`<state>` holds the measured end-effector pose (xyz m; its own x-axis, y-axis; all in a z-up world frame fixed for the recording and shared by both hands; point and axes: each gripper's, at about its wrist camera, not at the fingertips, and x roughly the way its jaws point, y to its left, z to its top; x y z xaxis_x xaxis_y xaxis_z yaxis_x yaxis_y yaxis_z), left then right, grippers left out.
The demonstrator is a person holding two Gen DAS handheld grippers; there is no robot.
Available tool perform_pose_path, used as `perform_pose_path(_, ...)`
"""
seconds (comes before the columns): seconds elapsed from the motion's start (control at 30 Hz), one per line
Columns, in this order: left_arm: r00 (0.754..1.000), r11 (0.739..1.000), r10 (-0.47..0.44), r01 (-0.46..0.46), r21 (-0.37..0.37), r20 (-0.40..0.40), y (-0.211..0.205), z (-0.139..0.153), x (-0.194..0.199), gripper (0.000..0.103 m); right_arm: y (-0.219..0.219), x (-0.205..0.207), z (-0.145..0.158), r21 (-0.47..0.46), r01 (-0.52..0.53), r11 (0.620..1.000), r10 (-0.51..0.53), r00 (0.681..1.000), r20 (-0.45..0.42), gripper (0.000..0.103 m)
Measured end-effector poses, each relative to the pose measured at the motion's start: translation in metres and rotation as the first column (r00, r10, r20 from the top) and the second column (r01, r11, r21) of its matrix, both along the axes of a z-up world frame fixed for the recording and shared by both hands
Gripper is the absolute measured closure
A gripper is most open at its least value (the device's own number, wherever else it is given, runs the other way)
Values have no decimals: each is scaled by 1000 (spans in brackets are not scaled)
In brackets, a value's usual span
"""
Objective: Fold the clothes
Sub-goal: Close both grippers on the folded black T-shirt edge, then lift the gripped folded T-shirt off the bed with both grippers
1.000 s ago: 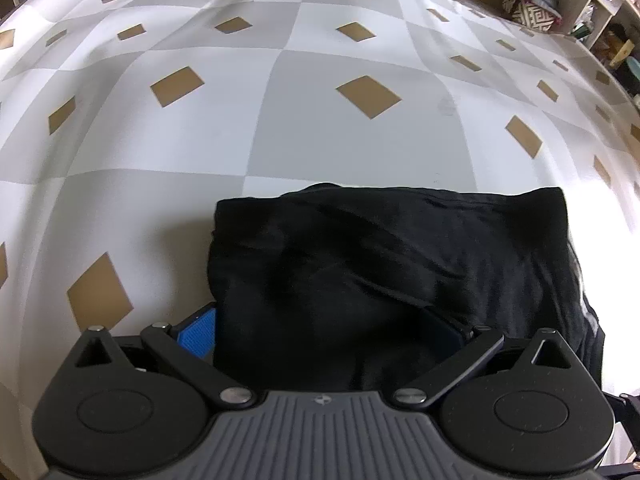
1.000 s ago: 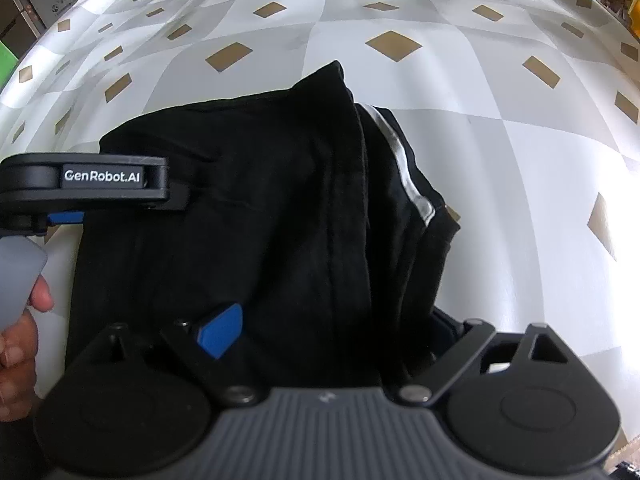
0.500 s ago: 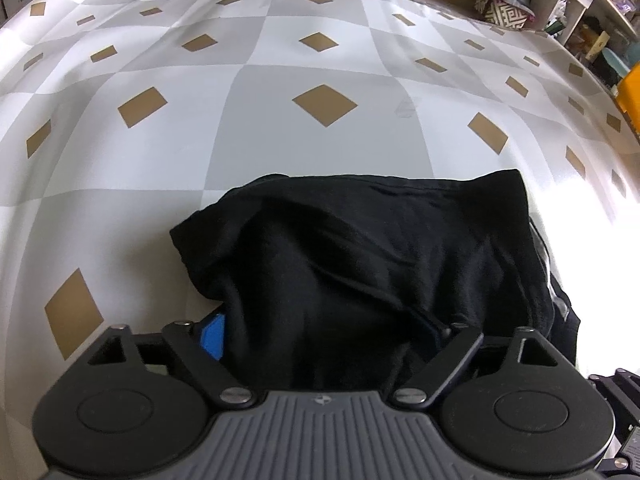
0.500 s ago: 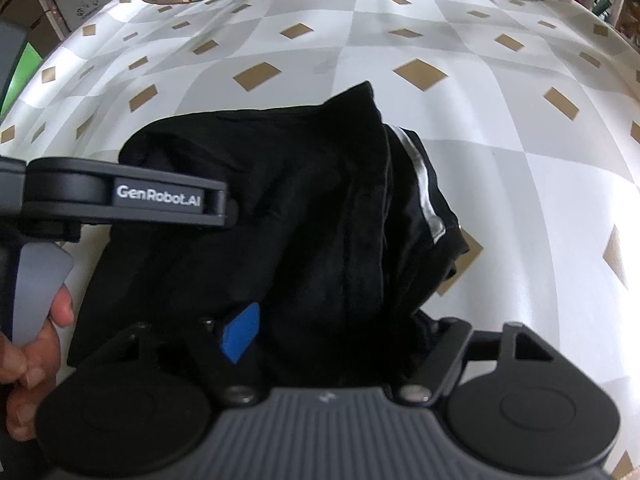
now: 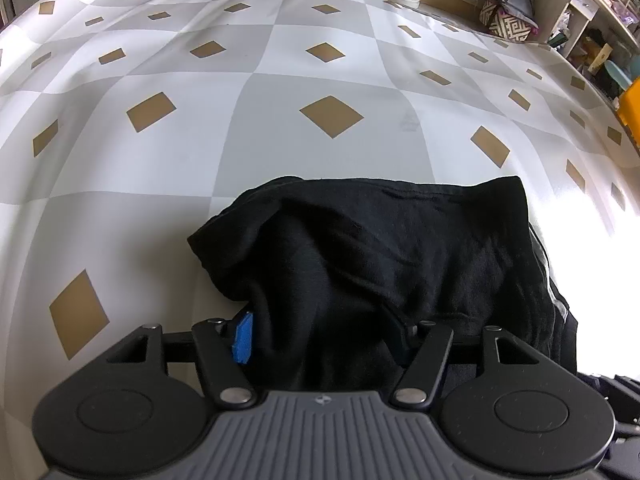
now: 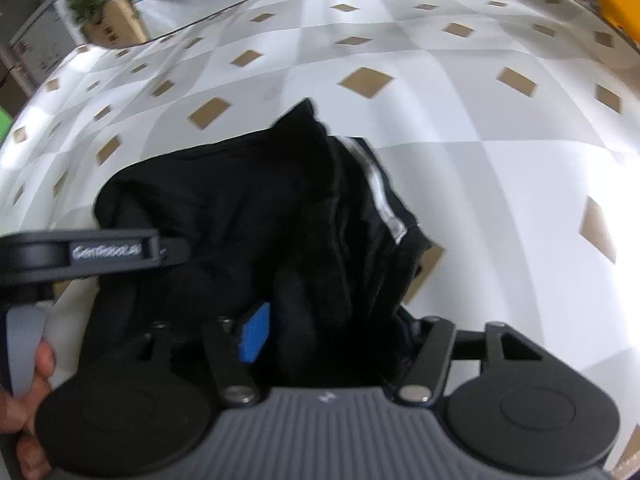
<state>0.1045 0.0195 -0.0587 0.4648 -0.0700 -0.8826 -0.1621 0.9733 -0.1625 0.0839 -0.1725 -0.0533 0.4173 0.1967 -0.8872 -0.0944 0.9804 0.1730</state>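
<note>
1. The left gripper (image 5: 320, 332) has its fingers pinching the near edge of the black garment (image 5: 384, 256); cloth fills the gap between them, and only the blue pad of one finger (image 5: 243, 338) shows.
2. The right gripper (image 6: 328, 332) likewise pinches the same garment (image 6: 248, 216), with cloth bunched between its fingers and one blue pad (image 6: 254, 338) visible.
3. The garment is folded into a thick bundle and spreads forward from both sets of fingers over the checked cloth of the desk (image 5: 328, 40).
4. A white stripe (image 6: 382, 200) runs along its edge ahead of the right fingers.
5. In the right view, the left gripper (image 6: 176, 250) reaches in from the side, and a hand (image 6: 28, 400) holds its handle.
</note>
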Motion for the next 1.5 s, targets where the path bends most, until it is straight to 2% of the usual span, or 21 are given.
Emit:
perform_pose_path(0.13, 1000, 1000, -5, 5, 1, 0, -2, -1, 1, 37, 2, 1, -2, -12, -1, 1000, 1, 1000, 12, 32)
perform_pose_path(0.33, 1000, 1000, -10, 10, 28, -4, -5, -2, 1, 29, 8, 0, -6, -43, -22, 999, 23, 999, 40, 29)
perform_pose_path(0.5, 1000, 998, 5, -5, 59, -5, -6, -5, 1, 18, 11, 0, -7, -57, -26, 998, 29, 998, 58, 28)
perform_pose_path(0.57, 1000, 998, 6, -6, 60, -1, -7, -5, 1, 18, 12, -1, -7, -63, -34, 997, 38, 997, 65, 31)
perform_pose_path(0.63, 1000, 998, 5, -6, 59, 4, -7, -5, 1, 19, 14, -1, -6, -65, -43, 997, 48, 996, 73, 41)
perform_pose_path(0.67, 1000, 998, 7, -8, 57, 9, -7, -5, 0, 20, 15, -1, -5, -59, -52, 997, 56, 996, 75, 45)
perform_pose_path(0.73, 1000, 999, -2, 1, 52, 21, -9, -4, -1, 29, 18, -1, -4, -43, -69, 997, 72, 994, 78, 66)
perform_pose_path(0.8, 999, 999, -17, 15, 40, 31, -11, -1, -1, 50, 19, -2, -2, -17, -84, 996, 85, 993, 82, 75)
perform_pose_path(0.83, 999, 999, -19, 18, 29, 33, -11, 0, -1, 54, 20, -2, -1, -25, -92, 995, 94, 992, 87, 77)
perform_pose_path(0.97, 999, 1000, 8, -7, -8, 40, -4, 2, -3, 67, 23, -5, 5, -42, -106, 993, 110, 988, 111, 81)
perform_pose_path(1.1, 999, 1000, 9, -9, 0, 54, -3, 7, -7, 75, 24, -8, 14, -52, -107, 993, 114, 983, 141, 81)
perform_pose_path(1.33, 997, 1000, 15, -15, -2, 78, -3, 18, -16, 80, 23, -16, 28, -68, -110, 992, 122, 974, 193, 81)
perform_pose_path(1.5, 996, 1000, 26, -26, -7, 86, -1, 26, -25, 81, 21, -21, 32, -54, -106, 993, 114, 975, 189, 81)
